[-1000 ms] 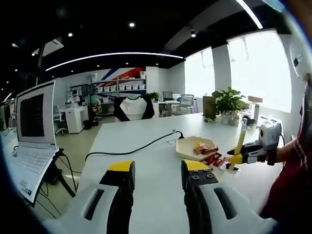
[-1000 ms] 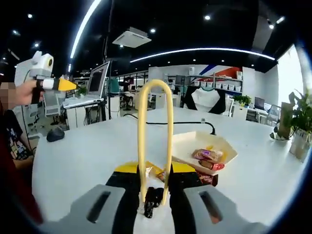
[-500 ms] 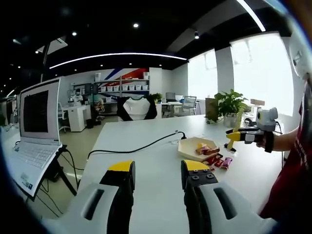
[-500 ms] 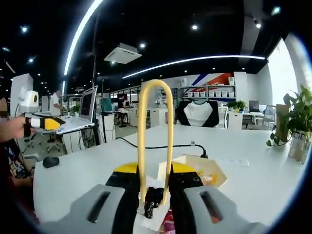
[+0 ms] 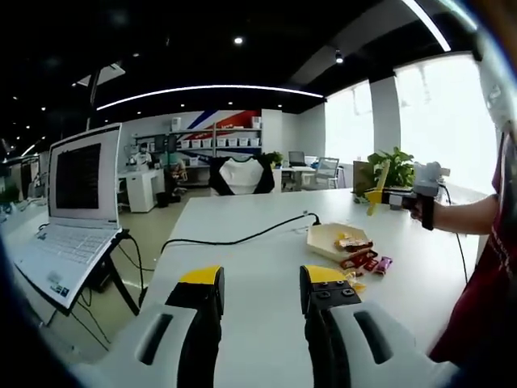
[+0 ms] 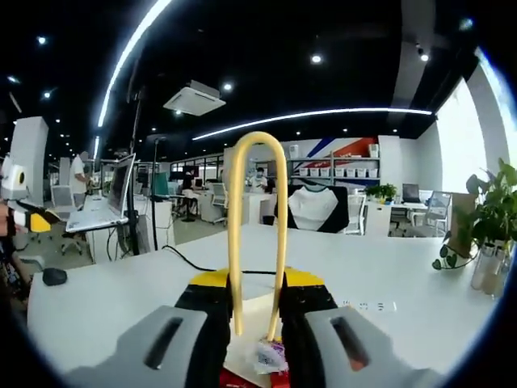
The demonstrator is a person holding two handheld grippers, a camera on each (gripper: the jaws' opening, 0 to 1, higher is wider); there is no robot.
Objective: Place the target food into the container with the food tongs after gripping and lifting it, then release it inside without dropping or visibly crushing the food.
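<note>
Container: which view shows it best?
Left gripper view: the container sits whole on the white table, wrapped snacks inside. In the right gripper view only a pale bit peeks between the right tool's jaws.

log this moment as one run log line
left gripper: open, idle | right gripper: shut on yellow tongs | container: on table, snacks inside and beside
</note>
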